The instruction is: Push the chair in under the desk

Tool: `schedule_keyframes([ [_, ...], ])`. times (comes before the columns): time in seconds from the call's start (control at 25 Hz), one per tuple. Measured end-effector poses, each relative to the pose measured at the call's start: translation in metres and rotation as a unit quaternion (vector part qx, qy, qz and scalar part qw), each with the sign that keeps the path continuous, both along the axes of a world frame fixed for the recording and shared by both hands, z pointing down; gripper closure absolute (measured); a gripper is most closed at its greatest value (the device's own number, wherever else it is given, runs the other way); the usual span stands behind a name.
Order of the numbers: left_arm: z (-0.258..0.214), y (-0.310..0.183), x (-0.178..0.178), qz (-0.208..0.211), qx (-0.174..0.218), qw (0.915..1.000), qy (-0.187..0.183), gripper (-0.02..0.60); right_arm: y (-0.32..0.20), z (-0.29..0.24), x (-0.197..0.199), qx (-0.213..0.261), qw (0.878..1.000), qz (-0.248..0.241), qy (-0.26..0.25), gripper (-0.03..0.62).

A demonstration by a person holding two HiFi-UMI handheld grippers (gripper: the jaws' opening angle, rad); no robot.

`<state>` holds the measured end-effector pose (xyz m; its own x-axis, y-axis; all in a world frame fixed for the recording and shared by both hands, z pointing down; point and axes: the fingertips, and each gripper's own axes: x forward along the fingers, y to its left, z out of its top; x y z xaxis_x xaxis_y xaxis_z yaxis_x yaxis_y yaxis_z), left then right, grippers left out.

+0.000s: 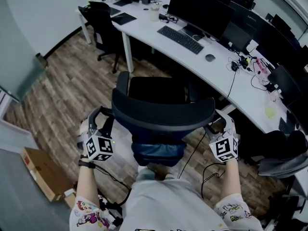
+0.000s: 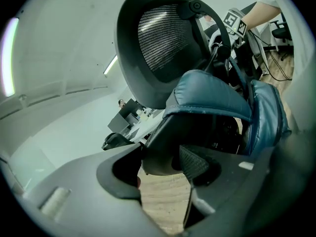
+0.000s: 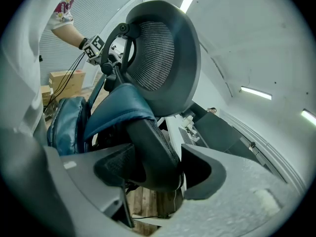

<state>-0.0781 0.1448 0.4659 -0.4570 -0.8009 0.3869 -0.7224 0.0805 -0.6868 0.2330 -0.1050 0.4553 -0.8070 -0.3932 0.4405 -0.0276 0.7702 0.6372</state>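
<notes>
Right now the chair [image 1: 163,112] stands on the wood floor [image 1: 62,95] just short of the white surface [image 1: 144,30], back toward the person. The seat [image 1: 156,88] faces the knee gap. Its front is near the edge, but I can't tell if any of it is under yet.

Left gripper [image 1: 103,117]: fingers [image 2: 118,186] clenched on the rear end of the left armrest [image 2: 158,152], w/ pads on both sides of it. Right gripper [image 1: 217,124]: same on the right armrest [image 3: 153,152], which fills the gap btwn its fingers [image 3: 207,177]. So both are grasping, one per side.

Handling, my read:
- Prob. a wheeled office chair, fairly heavy but easy to roll on a hard floor. No lift needed, just a level shove.
- Frame & armrests look stiff, so they're good to push on. The mesh back would give, so don't push there.
- Armrest plastic looks smooth, so fingers may slide fwd along it. Keep the grip at the rear ends and low.
- The seat likely swivels, so uneven force L vs R would spin it. Push both sides equally.
- The blue cushion [image 1: 159,150] draped behind the back is soft and loose, no use as a handle, and might drop.
- Cables on the floor at the right [image 1: 211,170] could snag a wheel.
- Armrests may meet the surface edge before the seat is fully in. Their height vs the edge isn't clear.
</notes>
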Motion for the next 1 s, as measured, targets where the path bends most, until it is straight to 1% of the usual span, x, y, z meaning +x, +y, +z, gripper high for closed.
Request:
schedule_keyframes([
  [0.36,0.0,-0.025,-0.037,0.026,0.003,0.9996,0.005,0.33,-0.009,0.001,-0.023,0.001,0.999,0.045,0.007,0.31],
  [0.56,0.0,-0.038,-0.055,0.044,0.003,0.999,0.006,0.33,-0.012,0.0,-0.034,-0.001,0.998,0.059,0.007,0.31],
  [1.0,-0.003,-0.059,-0.073,0.06,0.007,0.9982,0.003,0.33,-0.02,0.0,-0.045,0.0,0.997,0.072,0.004,0.313],
])
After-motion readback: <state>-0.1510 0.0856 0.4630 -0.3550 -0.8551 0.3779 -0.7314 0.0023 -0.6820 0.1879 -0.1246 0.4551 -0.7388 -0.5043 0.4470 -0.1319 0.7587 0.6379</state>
